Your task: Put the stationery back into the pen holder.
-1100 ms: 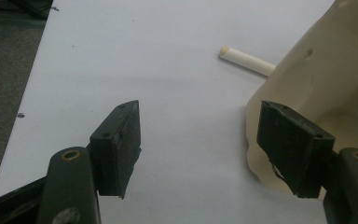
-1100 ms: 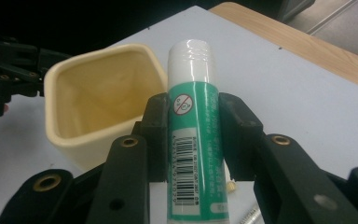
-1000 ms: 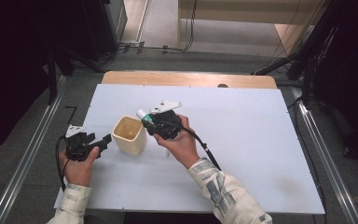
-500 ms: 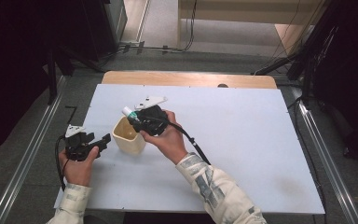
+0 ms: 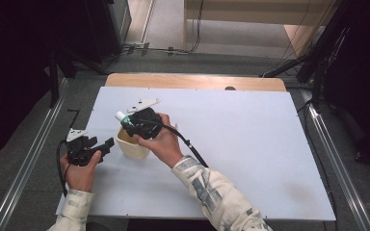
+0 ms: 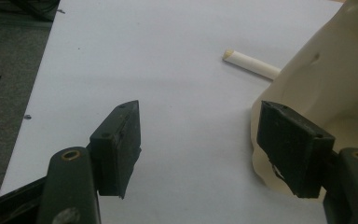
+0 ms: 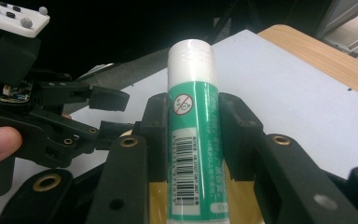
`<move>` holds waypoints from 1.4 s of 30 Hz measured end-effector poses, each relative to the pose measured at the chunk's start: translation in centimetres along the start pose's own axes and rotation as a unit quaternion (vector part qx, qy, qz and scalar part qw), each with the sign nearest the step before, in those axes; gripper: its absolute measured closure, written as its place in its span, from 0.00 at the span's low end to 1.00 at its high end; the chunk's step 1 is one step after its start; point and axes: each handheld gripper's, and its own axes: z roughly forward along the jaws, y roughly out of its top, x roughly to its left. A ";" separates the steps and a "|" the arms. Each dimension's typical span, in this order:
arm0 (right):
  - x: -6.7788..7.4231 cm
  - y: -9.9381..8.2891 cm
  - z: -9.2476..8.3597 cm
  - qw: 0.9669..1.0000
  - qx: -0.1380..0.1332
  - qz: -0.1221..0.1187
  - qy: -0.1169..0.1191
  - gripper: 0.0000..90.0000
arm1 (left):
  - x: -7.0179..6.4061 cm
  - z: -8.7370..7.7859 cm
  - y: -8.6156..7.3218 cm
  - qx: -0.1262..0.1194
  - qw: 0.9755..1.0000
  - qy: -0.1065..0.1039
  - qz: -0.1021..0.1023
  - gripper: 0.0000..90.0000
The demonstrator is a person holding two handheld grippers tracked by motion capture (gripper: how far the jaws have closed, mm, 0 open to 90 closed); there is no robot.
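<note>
2 hand-held grippers work at a white rectangular table (image 5: 250, 144) with a light wooden strip along its far edge. The right gripper (image 5: 125, 120) clamps a green-and-white cylindrical glue stick (image 7: 195, 140) between its black fingers (image 7: 156, 135), the pads pressing on both sides of the green label. In the right gripper view the stick stands lengthwise between the fingers, its white ribbed cap pointing away from the camera and a barcode running along its body. In the high view, the stick's white cap (image 5: 121, 116) pokes out past the fingers towards the left, and the gripper hovers directly over the far rim of a cream-coloured, thin-walled plastic cup (image 5: 134, 147) that stands upright on the table. The person's right hand (image 5: 164, 144) wraps the gripper body, with a black cable trailing back along a patterned sleeve.

The left gripper (image 5: 107, 143) sits low at the table's left side, just beside the cup, pointing towards it. Its fingers (image 6: 119, 147) stand apart with nothing pressed between them; in the left gripper view the cup's cream wall (image 6: 335, 88) rises next to the right-hand finger, whether touching it I cannot tell. A small cream-white stick (image 6: 251, 64) lies on the table beyond the cup.
</note>
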 end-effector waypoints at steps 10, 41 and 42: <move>0.1 0.1 0.9 1.000 0.000 0.004 0.006 0.71 | 0.0 0.0 0.0 0.001 1.000 -0.001 0.000 0.35; -0.3 -0.5 2.1 1.000 -0.007 0.019 0.013 0.70 | 0.2 0.0 0.0 0.001 1.000 -0.001 0.000 0.35; -0.3 -0.6 2.1 1.000 -0.006 0.021 0.014 0.70 | 0.2 0.0 0.0 0.002 1.000 -0.001 0.000 0.35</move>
